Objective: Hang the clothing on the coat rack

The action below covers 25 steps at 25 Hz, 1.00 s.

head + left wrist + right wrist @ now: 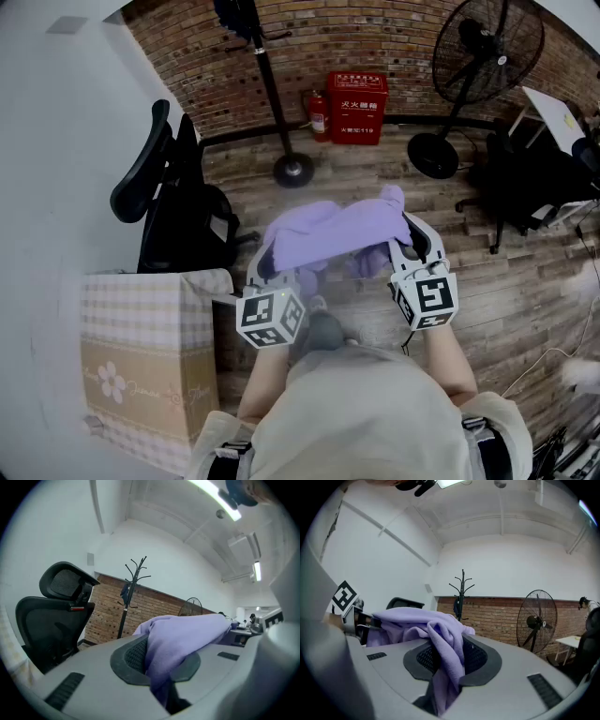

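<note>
A lilac garment [328, 232] hangs stretched between my two grippers, held up in front of me. My left gripper [265, 264] is shut on its left edge; the cloth [180, 637] is pinched between the dark pads. My right gripper [410, 242] is shut on the right edge, with a fold of the cloth [445, 651] squeezed between its pads. The black coat rack [272, 94] stands ahead by the brick wall, its round base [293, 171] on the wooden floor. The rack [129, 597] also shows in the left gripper view, and the rack [461, 595] in the right gripper view, with something dark hanging on it.
A black office chair [173, 202] stands at my left, above a checked cardboard box [141, 361]. A standing fan [469, 84] is at the right, a red cabinet [357, 106] and an extinguisher [318, 114] against the brick wall. Dark chairs and a desk [548, 169] fill the far right.
</note>
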Available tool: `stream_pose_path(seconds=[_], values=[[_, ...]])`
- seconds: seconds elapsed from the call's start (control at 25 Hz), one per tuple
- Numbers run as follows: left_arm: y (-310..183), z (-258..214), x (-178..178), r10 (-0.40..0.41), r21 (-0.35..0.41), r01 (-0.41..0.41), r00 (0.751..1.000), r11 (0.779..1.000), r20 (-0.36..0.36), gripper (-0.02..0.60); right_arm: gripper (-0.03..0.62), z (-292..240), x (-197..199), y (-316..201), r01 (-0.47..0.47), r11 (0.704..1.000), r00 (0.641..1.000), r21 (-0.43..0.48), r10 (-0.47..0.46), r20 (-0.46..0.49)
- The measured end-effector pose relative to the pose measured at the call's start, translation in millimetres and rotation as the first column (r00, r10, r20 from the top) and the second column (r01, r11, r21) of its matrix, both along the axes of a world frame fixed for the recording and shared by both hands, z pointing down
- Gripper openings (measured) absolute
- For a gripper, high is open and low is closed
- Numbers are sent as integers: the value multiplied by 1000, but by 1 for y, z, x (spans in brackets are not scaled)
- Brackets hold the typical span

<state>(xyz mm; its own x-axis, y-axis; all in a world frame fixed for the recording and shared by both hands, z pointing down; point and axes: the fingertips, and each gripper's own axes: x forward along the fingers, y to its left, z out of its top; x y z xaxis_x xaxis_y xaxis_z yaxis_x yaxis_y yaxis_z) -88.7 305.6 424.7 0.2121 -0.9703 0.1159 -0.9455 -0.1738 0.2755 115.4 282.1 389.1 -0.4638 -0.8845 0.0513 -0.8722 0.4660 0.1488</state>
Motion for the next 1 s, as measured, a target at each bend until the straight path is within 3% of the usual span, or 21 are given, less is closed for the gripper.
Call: stream_pose_path(seconds=[0.52, 1.0], values=[[15, -7, -1, -7, 17, 7, 1000, 1000, -21, 32, 84, -2, -2, 15, 25, 1000, 1000, 9, -26, 9], [-33, -9, -21, -13, 30, 14, 999, 999, -36, 32, 86, 2, -23, -34, 70, 997, 997, -14, -70, 24]])
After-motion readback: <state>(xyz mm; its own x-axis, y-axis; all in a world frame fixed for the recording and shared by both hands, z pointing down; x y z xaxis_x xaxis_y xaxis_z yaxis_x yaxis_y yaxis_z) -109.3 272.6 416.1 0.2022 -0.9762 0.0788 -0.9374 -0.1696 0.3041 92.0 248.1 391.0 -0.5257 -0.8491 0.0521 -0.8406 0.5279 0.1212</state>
